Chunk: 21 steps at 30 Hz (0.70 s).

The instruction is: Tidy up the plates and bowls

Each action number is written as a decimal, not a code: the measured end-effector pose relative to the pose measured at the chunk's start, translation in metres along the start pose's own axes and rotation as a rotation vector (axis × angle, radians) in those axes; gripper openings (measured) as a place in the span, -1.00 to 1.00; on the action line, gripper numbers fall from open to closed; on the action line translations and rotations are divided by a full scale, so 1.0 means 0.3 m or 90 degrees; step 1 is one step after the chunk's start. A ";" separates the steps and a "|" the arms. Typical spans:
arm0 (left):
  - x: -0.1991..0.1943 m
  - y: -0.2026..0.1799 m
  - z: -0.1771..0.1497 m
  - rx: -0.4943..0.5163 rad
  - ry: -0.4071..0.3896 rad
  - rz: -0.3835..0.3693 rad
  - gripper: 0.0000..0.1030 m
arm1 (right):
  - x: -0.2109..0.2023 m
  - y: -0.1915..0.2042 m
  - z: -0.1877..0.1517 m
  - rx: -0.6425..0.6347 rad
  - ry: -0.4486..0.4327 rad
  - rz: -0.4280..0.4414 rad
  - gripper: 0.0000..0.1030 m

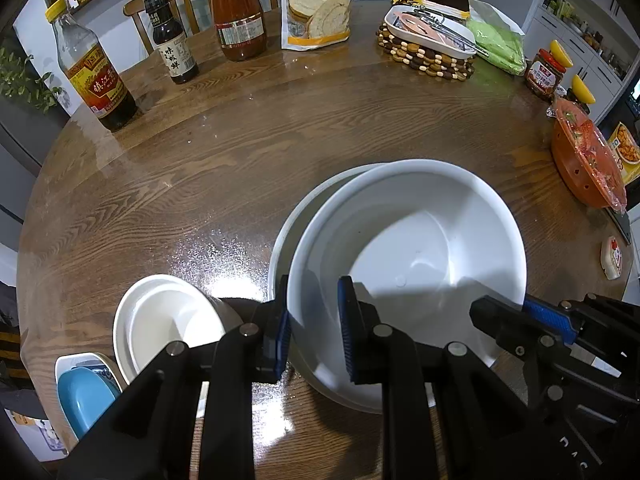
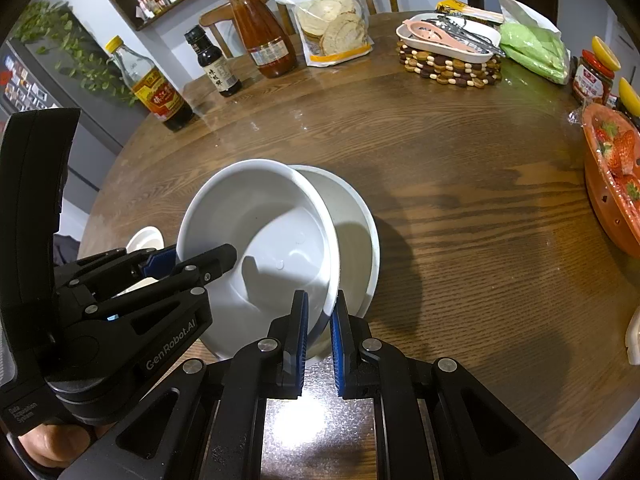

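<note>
Two grippers pinched one white bowl (image 1: 408, 264) by opposite rims.

Nearest, the left gripper (image 1: 314, 328) and right gripper (image 2: 319, 326) each clamped the rim wall between their blue pads, holding the bowl tilted over a second white bowl (image 2: 356, 224) on the wooden table (image 2: 460, 208). Left sat smaller dishes (image 1: 168, 316); farther back stood bottles (image 1: 236, 12).

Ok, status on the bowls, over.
Left hand-held gripper and right hand-held gripper both clamped on big white bowl, tilted over second bowl. Small bowls alongside, clear.
</note>
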<state>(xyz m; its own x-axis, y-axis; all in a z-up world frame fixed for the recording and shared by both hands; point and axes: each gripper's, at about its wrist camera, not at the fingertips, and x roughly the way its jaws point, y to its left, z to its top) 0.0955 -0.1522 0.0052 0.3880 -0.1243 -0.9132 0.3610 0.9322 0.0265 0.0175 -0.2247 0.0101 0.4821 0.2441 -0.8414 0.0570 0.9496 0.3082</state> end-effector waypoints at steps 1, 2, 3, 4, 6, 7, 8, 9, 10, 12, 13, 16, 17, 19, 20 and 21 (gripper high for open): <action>0.000 0.001 0.000 0.000 0.000 0.000 -0.62 | 0.000 0.000 0.000 0.000 0.000 0.000 -0.78; 0.000 0.001 0.000 0.000 -0.001 0.000 -0.63 | 0.000 0.001 0.000 0.000 0.000 0.000 -0.78; -0.002 -0.001 0.001 0.000 -0.001 0.001 -0.62 | 0.000 0.001 0.000 0.000 0.001 -0.001 -0.78; -0.001 -0.001 0.001 0.001 -0.001 0.001 -0.62 | -0.001 0.001 0.000 0.000 0.000 -0.001 -0.78; -0.001 -0.001 0.000 0.001 -0.001 0.001 -0.62 | 0.000 0.003 0.001 0.001 0.000 -0.002 -0.78; -0.001 0.000 0.001 0.002 -0.002 0.001 -0.62 | 0.000 0.003 0.001 0.000 0.000 -0.003 -0.78; -0.001 0.000 0.001 0.002 -0.002 0.002 -0.62 | -0.001 0.002 0.001 -0.002 0.000 -0.006 -0.78; -0.003 -0.001 0.002 0.002 -0.001 0.002 -0.62 | -0.001 0.000 0.000 -0.003 0.000 -0.007 -0.78; -0.003 -0.001 0.003 0.002 -0.001 0.003 -0.62 | -0.002 -0.001 -0.001 -0.004 0.000 -0.008 -0.78; -0.004 -0.002 0.003 0.003 -0.001 0.003 -0.62 | -0.004 -0.002 0.000 -0.006 0.000 -0.010 -0.78; -0.005 -0.001 0.005 0.003 -0.001 0.003 -0.62 | -0.004 -0.003 -0.001 -0.006 0.000 -0.011 -0.78; -0.007 -0.002 0.004 0.002 -0.002 0.003 -0.61 | -0.005 -0.003 -0.001 -0.005 0.000 -0.010 -0.78; -0.007 -0.002 0.003 0.002 -0.003 0.003 -0.61 | -0.007 -0.003 -0.001 -0.006 0.000 -0.011 -0.78; -0.008 -0.003 0.003 0.004 -0.004 0.003 -0.61 | -0.005 -0.002 0.000 -0.006 -0.001 -0.011 -0.78; -0.008 -0.003 0.002 0.005 -0.004 0.003 -0.60 | -0.004 0.001 0.000 -0.005 -0.001 -0.012 -0.78; -0.008 -0.004 0.003 0.005 -0.004 0.003 -0.59 | -0.004 0.001 0.000 -0.005 0.000 -0.011 -0.78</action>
<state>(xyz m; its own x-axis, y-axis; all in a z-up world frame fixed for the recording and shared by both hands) 0.0948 -0.1532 0.0078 0.3951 -0.1219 -0.9105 0.3652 0.9303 0.0339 0.0170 -0.2248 0.0113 0.4818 0.2269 -0.8464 0.0586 0.9554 0.2895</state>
